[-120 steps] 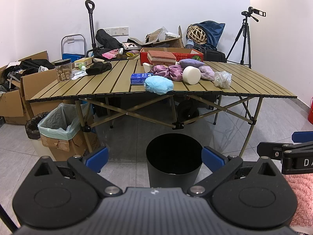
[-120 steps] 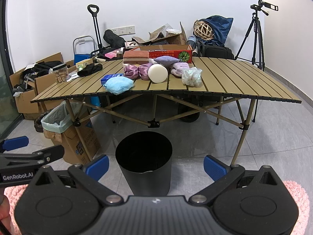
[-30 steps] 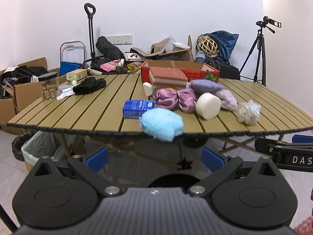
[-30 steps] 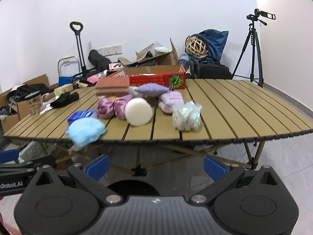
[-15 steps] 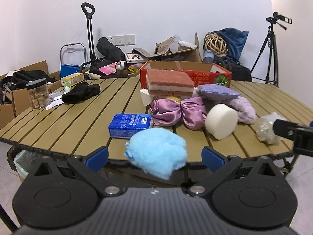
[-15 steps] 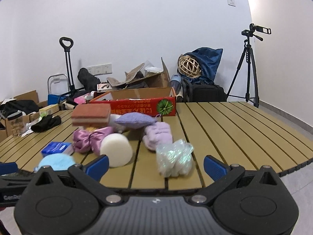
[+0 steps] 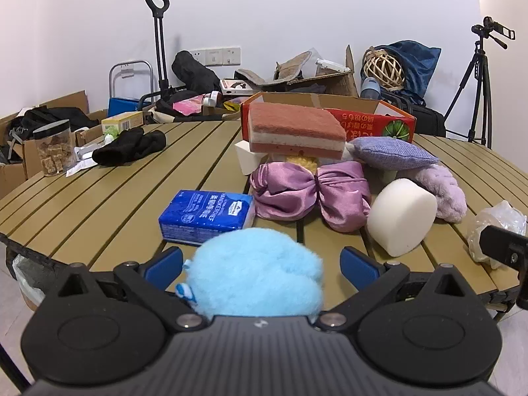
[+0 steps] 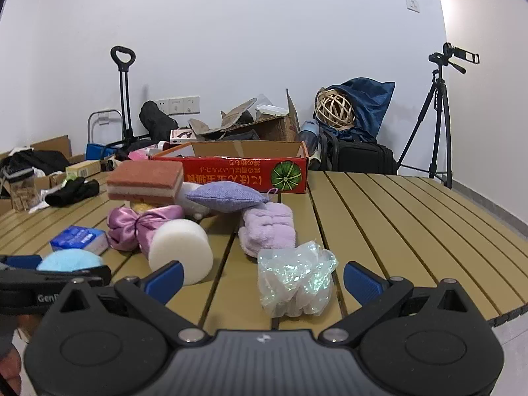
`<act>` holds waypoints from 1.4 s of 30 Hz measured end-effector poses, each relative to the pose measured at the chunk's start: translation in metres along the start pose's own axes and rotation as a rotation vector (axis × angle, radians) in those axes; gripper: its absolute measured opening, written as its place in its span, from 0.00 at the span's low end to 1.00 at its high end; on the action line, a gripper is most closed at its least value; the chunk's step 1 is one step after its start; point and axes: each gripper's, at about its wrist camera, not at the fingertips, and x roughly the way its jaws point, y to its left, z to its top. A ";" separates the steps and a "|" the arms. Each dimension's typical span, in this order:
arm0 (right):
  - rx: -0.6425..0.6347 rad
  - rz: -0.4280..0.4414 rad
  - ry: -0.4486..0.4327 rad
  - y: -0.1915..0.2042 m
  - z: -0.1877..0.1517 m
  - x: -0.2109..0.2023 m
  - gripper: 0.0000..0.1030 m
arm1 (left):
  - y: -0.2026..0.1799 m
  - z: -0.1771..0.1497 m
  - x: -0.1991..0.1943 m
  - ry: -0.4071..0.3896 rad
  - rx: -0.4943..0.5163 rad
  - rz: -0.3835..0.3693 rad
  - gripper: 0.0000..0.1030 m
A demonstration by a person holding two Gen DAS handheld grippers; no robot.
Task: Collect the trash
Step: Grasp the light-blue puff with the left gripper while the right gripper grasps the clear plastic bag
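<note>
At the near edge of the tabletop (image 7: 99,198), our left gripper (image 7: 260,264) has its jaws spread wide around the blue fluffy ball (image 7: 257,280), and our right gripper (image 8: 262,279) brackets the crinkled plastic bag (image 8: 295,279) the same way. We should push both a little deeper before we close, so the soft things do not slip out.
</note>
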 end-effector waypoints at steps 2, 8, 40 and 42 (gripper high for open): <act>0.004 -0.006 0.008 -0.003 -0.001 0.004 1.00 | -0.002 -0.001 0.001 -0.008 0.012 0.005 1.00; 0.019 -0.017 0.010 -0.010 -0.003 0.012 1.00 | -0.002 -0.006 0.008 -0.011 0.013 0.024 1.00; -0.034 -0.044 0.039 -0.010 -0.015 0.045 0.64 | 0.007 -0.009 -0.008 -0.089 0.018 -0.023 0.76; -0.031 -0.052 0.043 -0.010 -0.016 0.046 0.51 | 0.007 -0.009 -0.009 -0.090 0.021 -0.024 0.76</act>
